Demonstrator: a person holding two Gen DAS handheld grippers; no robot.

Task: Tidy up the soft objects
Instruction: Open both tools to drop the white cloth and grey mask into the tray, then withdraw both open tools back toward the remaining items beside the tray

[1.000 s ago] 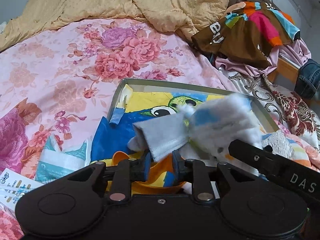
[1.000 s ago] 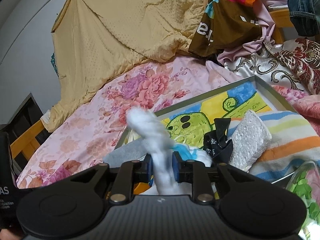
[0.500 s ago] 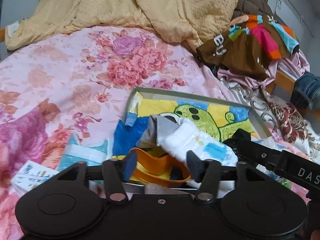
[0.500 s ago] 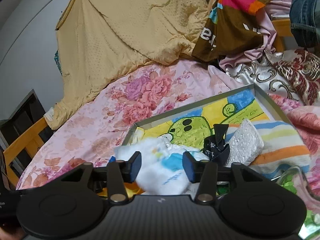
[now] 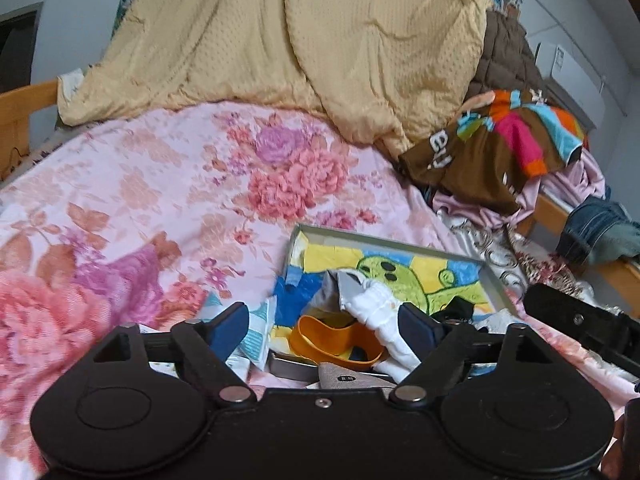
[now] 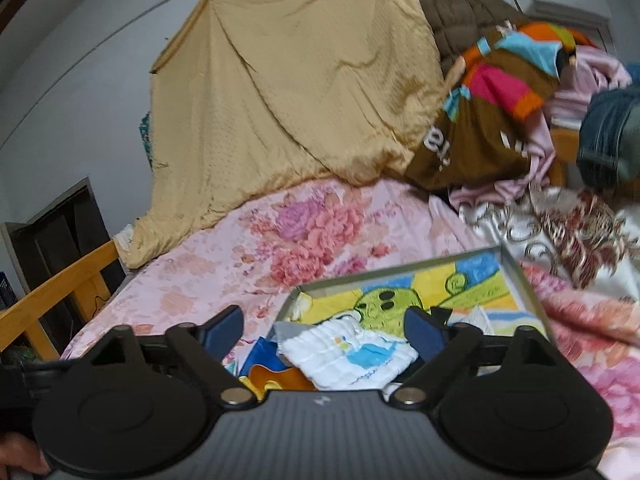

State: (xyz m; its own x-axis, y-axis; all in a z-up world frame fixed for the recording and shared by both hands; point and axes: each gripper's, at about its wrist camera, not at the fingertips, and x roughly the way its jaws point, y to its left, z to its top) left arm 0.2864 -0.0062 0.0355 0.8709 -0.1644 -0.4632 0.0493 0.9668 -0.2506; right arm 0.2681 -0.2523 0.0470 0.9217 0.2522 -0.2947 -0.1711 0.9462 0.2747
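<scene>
On the flowery bed, both the left gripper [image 5: 324,326] and right gripper [image 6: 324,330] gape wide, holding nothing. At six o'clock in the tray [image 6: 524,284] lies the white cloth [image 6: 348,354], likely put there to tidy.

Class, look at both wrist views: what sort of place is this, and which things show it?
Most likely a bedroom: a bed spread with a pink floral sheet, a yellow quilt heaped at the wall, and a pile of clothes beside it.
</scene>
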